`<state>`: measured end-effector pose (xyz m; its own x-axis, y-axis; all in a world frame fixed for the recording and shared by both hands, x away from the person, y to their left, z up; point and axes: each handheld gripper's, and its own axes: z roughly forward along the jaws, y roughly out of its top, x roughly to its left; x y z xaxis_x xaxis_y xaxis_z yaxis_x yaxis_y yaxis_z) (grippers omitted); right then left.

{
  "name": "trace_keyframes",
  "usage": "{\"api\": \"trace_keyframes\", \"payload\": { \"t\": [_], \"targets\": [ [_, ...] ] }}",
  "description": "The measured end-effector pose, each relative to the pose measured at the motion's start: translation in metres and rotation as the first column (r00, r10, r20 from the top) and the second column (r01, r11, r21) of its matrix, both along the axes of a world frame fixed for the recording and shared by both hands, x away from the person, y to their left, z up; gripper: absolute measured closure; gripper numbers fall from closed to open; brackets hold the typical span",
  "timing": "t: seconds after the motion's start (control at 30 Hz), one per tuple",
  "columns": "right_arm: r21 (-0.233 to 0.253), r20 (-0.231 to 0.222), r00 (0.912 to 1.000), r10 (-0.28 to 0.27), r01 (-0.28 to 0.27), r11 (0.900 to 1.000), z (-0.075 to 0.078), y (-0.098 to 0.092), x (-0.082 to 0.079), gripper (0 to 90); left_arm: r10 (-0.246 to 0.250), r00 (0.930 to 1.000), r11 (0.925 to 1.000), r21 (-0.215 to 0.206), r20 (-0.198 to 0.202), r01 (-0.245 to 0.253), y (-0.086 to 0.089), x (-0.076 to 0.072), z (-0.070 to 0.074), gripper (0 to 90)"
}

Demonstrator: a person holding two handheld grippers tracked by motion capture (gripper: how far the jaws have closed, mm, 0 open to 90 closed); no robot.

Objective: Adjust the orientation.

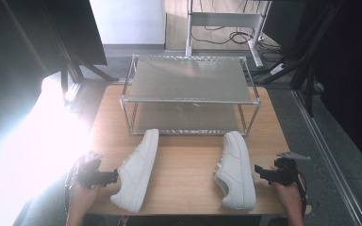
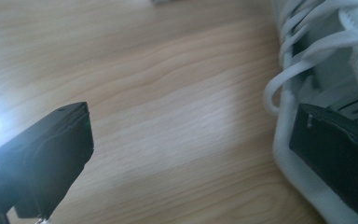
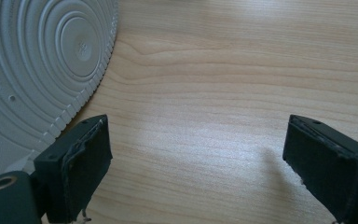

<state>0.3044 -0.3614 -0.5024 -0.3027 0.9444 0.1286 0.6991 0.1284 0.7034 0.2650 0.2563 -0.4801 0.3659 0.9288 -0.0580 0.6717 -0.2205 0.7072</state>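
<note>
Two white sneakers lie on the wooden table (image 1: 184, 160). The left sneaker (image 1: 136, 172) points toward the rack. My left gripper (image 1: 114, 176) is at its left side, open. In the left gripper view the left gripper (image 2: 193, 158) has its right jaw against the laced upper of the left sneaker (image 2: 326, 56), and bare wood lies between the jaws. The right sneaker (image 1: 235, 172) lies near the table's front right. My right gripper (image 1: 259, 170) is just right of it, open. The right gripper (image 3: 198, 163) is held over bare wood, beside the ringed sole of the right sneaker (image 3: 42, 60).
A two-tier metal shoe rack (image 1: 188, 94) stands at the back of the table, both shelves bare. Strong glare washes out the left side (image 1: 33, 141). A desk frame and cables (image 1: 235, 28) stand on the floor behind. The table's front edge is close to both hands.
</note>
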Motion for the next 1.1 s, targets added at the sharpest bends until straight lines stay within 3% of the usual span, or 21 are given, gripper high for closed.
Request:
{"api": "trace_keyframes", "payload": {
  "t": [0.03, 0.17, 0.27, 0.33, 0.37, 0.53, 0.57, 0.93, 1.1],
  "targets": [
    [0.003, -0.001, 1.0, -0.003, 0.003, 1.0, 0.0, 0.0, 0.0, 7.7, -0.019, 0.9997, 0.9996, -0.022, 0.016, 0.02, -0.006, 0.0, 0.005, 0.0],
    [0.005, -0.003, 1.0, -0.003, 0.003, 1.0, -0.001, -0.001, 0.0, 7.7, -0.059, 0.9973, 0.9979, -0.027, 0.045, 0.06, -0.02, 0.002, 0.012, 0.0],
    [0.006, -0.008, 1.0, -0.002, 0.002, 1.0, -0.001, -0.001, 0.0, 7.7, -0.067, 0.9966, 0.9977, -0.008, 0.049, 0.067, -0.028, 0.003, 0.013, 0.0],
    [0.009, -0.009, 1.0, -0.001, 0.001, 1.0, -0.001, -0.002, 0.0, 7.7, -0.083, 0.9955, 0.9962, -0.021, 0.045, 0.084, -0.032, 0.005, 0.013, 0.0],
    [0.011, -0.008, 1.0, -0.005, 0.005, 1.0, -0.001, -0.003, 0.0, 7.8, -0.102, 0.9937, 0.9912, -0.08, 0.045, 0.106, -0.034, 0.006, 0.013, 0.0],
    [0.015, -0.009, 0.9999, -0.008, 0.008, 1.0, -0.001, -0.004, 0.0, 7.8, -0.139, 0.9889, 0.9846, -0.099, 0.052, 0.144, -0.046, 0.008, 0.015, 0.0],
    [0.013, -0.008, 0.9999, -0.007, 0.007, 1.0, -0.001, -0.004, 0.0, 7.9, -0.159, 0.9857, 0.9798, -0.114, 0.056, 0.164, -0.052, 0.009, 0.016, 0.0],
    [0.021, -0.009, 0.9999, -0.007, 0.007, 1.0, 0.0, -0.005, 0.0, 8.6, -0.246, 0.9676, 0.9588, -0.132, 0.058, 0.252, -0.084, 0.011, 0.016, 0.0],
    [0.022, 0.0, 1.0, -0.006, 0.006, 1.0, 0.001, -0.004, -0.001, 8.5, -0.272, 0.9601, 0.9587, -0.069, 0.066, 0.276, -0.1, 0.01, 0.021, 0.0]
  ]
}}
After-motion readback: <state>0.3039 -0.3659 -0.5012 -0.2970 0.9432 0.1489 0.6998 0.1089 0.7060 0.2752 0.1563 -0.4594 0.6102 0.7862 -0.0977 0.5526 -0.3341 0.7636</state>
